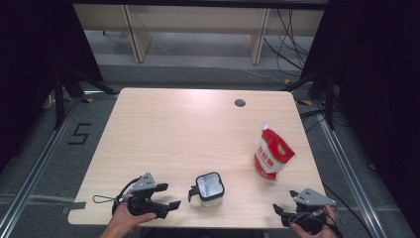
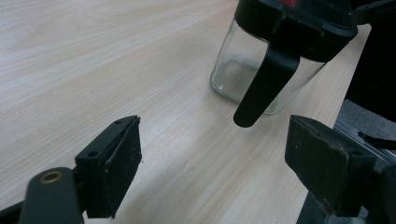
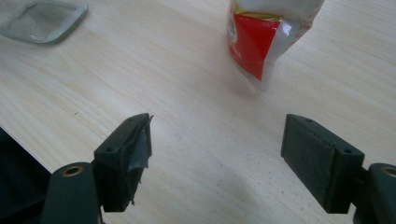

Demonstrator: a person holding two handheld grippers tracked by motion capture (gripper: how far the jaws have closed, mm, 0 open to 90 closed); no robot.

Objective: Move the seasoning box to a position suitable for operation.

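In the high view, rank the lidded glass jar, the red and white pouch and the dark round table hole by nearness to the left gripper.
1. Lidded glass jar, just right of the left gripper.
2. Red and white pouch, standing toward the right edge.
3. Dark round table hole, at the far side.

Black grippers [image 1: 171,196] w/ padded jaws, grey three-cornered top plates, trailing cables.
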